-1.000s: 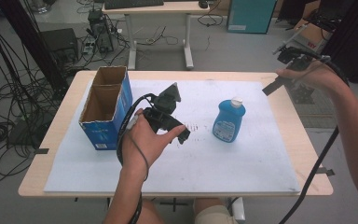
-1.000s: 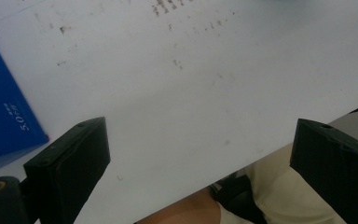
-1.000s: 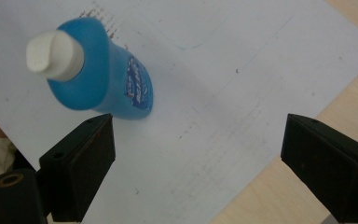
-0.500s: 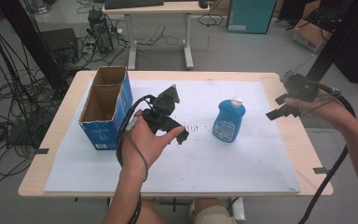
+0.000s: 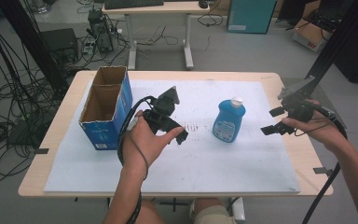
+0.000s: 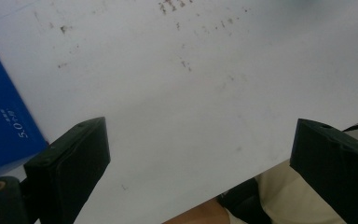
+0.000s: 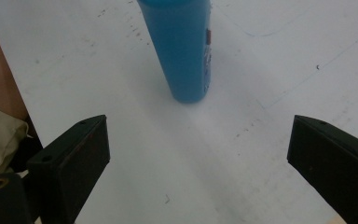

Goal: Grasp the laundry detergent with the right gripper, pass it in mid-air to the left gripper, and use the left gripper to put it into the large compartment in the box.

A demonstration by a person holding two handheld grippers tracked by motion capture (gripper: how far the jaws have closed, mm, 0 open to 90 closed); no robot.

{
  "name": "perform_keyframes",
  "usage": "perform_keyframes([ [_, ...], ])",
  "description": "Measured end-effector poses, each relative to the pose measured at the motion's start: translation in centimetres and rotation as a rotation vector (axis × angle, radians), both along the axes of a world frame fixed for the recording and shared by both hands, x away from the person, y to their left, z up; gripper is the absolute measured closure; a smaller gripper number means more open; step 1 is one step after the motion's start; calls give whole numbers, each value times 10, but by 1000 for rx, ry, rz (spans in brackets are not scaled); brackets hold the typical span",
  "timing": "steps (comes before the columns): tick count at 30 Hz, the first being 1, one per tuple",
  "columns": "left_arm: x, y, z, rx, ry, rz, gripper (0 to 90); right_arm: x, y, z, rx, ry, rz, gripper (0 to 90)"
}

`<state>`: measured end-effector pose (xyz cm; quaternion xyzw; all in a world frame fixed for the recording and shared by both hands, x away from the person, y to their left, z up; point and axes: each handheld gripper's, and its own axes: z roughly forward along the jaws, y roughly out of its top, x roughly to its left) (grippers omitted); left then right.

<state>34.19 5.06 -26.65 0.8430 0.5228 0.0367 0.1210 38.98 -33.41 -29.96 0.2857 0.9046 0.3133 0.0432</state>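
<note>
A blue bottle (image 5: pixel 228 120) with a white cap stands upright right of the middle of the white mat; in the right gripper view the bottle (image 7: pixel 182 51) rises ahead of the jaws. My right gripper (image 5: pixel 273 120) hovers open just right of it, apart from it, jaws facing the bottle, and the right gripper (image 7: pixel 198 122) holds nothing. My left gripper (image 5: pixel 170 130) is held above the mat's middle, beside an open blue cardboard box (image 5: pixel 106 106). The left gripper (image 6: pixel 199 128) is open and empty over bare mat, with the box (image 6: pixel 4 126) at its left.
The white mat (image 5: pixel 177 168) covers most of the wooden table (image 5: pixel 56 140). The person's lap (image 6: pixel 279 196) is at the table's front edge. Behind the table are a desk (image 5: pixel 158 9), floor cables and a black frame post (image 5: pixel 335 42).
My right gripper has come down and leftward from the table's far right edge to just beside the bottle. The left gripper has stayed where it was.
</note>
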Motion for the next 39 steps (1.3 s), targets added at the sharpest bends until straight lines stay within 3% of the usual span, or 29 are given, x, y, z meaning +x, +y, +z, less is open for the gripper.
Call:
perform_keyframes([
  [22, 7, 3, -11, 8, 14, 6, 52, -1, 25, -52, 131, -57, -4, 33],
  [39, 8, 7, -15, 11, 24, 14, 52, 5, 47, -75, 167, -114, 1, 28],
])
